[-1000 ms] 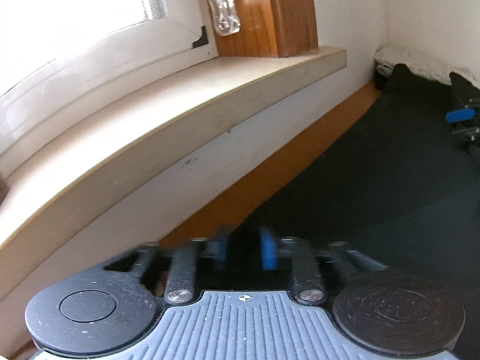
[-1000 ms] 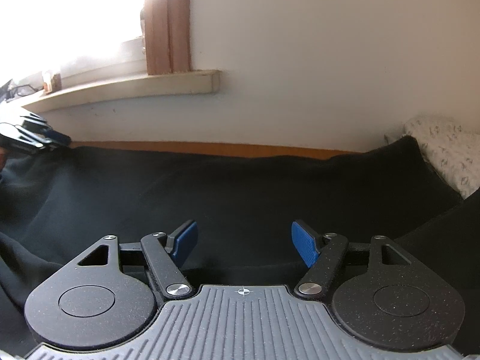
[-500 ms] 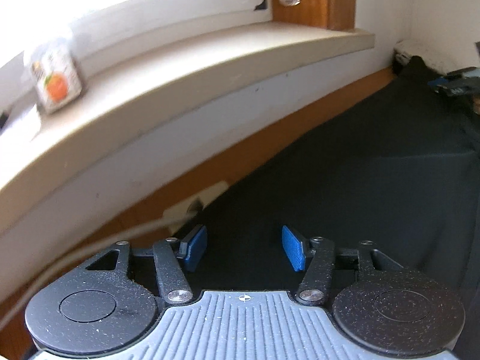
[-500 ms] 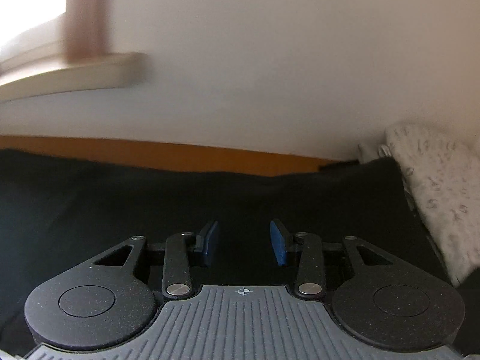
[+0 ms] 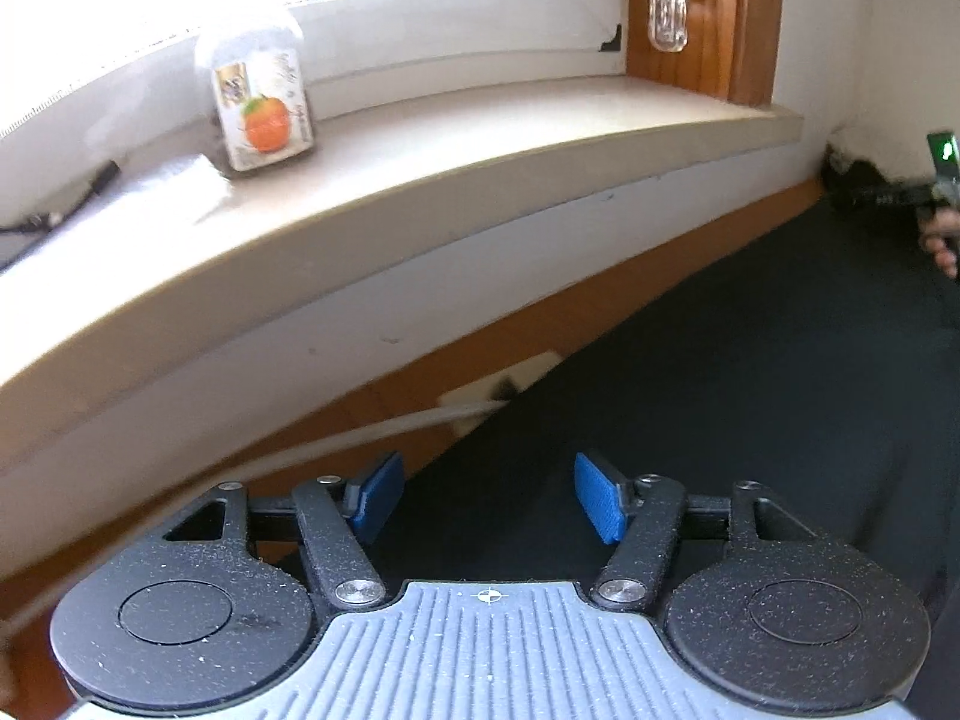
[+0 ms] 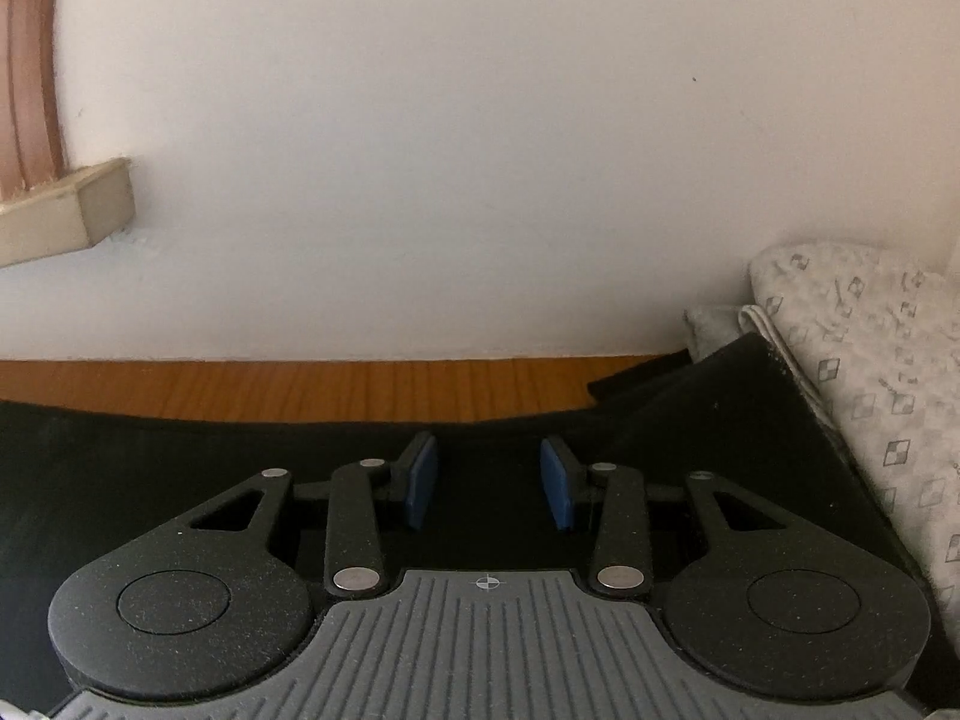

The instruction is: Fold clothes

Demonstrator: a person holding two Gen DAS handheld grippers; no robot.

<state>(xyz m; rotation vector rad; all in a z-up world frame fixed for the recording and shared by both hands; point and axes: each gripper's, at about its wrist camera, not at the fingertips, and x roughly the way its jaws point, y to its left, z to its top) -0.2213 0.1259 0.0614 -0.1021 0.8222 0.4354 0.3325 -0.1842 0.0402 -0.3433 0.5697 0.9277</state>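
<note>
A black garment (image 5: 720, 396) lies spread flat on a wooden surface, filling the lower right of the left wrist view. My left gripper (image 5: 486, 501) hovers open over its near left edge, with nothing between the blue pads (image 5: 378, 495). In the right wrist view the same black garment (image 6: 150, 468) covers the lower half, its far edge running along the wood. My right gripper (image 6: 487, 489) is low over that far edge, its pads a narrow gap apart and holding nothing. The right gripper's body (image 5: 888, 195) and a hand (image 5: 942, 237) show at the far right of the left wrist view.
A pale window sill (image 5: 420, 180) with a bottle bearing an orange label (image 5: 264, 114) runs close on the left. A strip of wood (image 6: 300, 387) and a white wall lie behind the garment. A patterned white fabric (image 6: 870, 396) lies at the right. A white cable (image 5: 384, 429) crosses near the left gripper.
My left gripper's pads have spread from nearly together to wide apart while it swung left along the sill. My right gripper moved right toward the patterned fabric and its pads narrowed.
</note>
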